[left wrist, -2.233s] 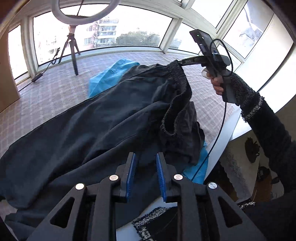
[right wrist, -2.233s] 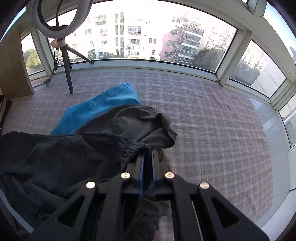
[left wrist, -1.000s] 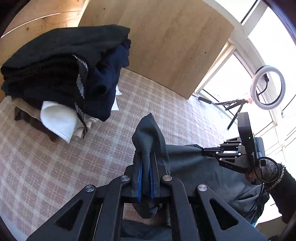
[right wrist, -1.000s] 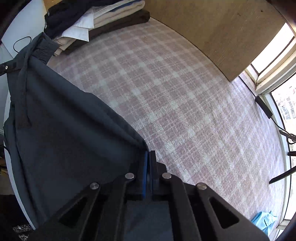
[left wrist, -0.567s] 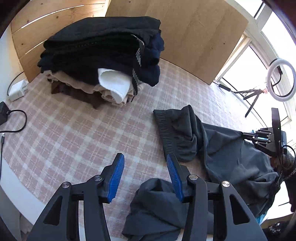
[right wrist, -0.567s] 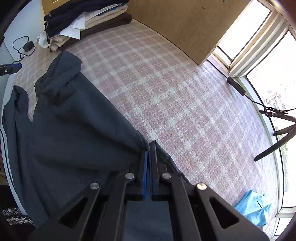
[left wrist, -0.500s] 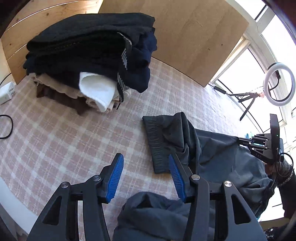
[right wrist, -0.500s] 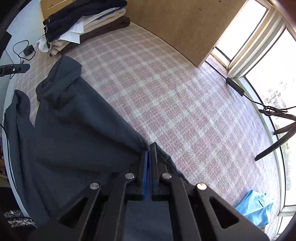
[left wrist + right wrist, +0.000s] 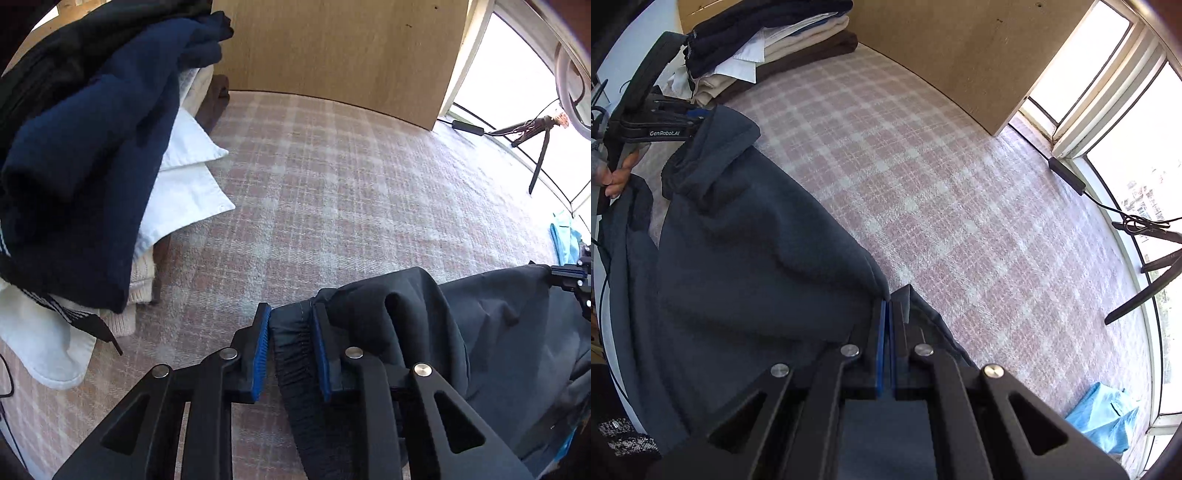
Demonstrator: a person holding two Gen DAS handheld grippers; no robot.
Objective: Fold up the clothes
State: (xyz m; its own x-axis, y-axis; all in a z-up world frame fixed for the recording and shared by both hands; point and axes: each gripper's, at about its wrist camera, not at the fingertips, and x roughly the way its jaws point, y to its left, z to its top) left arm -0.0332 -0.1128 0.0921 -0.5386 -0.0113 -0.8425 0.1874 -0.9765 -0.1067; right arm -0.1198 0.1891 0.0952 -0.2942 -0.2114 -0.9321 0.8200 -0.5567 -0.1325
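Straddling the elastic waistband of the dark trousers [image 9: 424, 332], the left gripper [image 9: 291, 343] is spread; the right gripper [image 9: 887, 325] pinches their far edge.

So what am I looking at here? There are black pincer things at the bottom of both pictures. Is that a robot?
No robot: a person holds a two-finger tool in each hand, and each tool carries a camera looking along its fingers. One picture is from the left tool, the other from the right tool. The blue strips are the finger pads. A dark grey garment is spread on a pink checked cloth. The right tool is shut on one edge of it. The left tool straddles the garment's elastic waistband, with its pads either side; whether it has clamped is unclear. In the right view you can also see the left tool and the fingers holding it. At the back stands a pile of folded clothes, and a blue garment lies near the window.
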